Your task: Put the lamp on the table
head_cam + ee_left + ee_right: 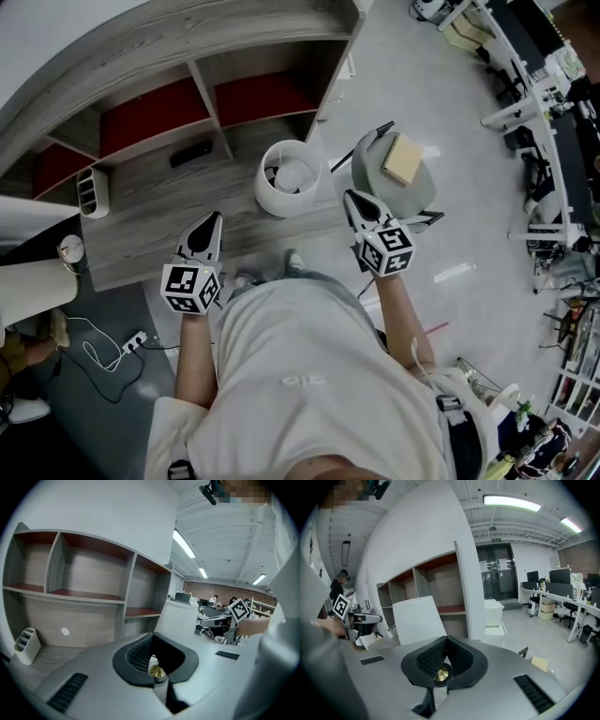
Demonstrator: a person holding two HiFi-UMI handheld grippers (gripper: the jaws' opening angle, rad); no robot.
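Note:
The lamp [289, 178], with a white drum shade, stands upright on the grey wooden table [159, 220] near its right end. My left gripper [215, 219] hovers over the table's front edge, left of the lamp, with its jaws together and nothing in them. To the right of the lamp, my right gripper [350, 196] is off the table's end, also shut and empty. The shade shows as a white panel ahead in the left gripper view [180, 619] and in the right gripper view [417, 620]. Neither gripper touches the lamp.
Shelf compartments with red backs [155, 112] rise behind the table. A white pen holder [94, 192] sits at the table's left. A round grey stool [412, 192] with a tan box [404, 157] stands right of the table. A power strip [136, 342] lies on the floor.

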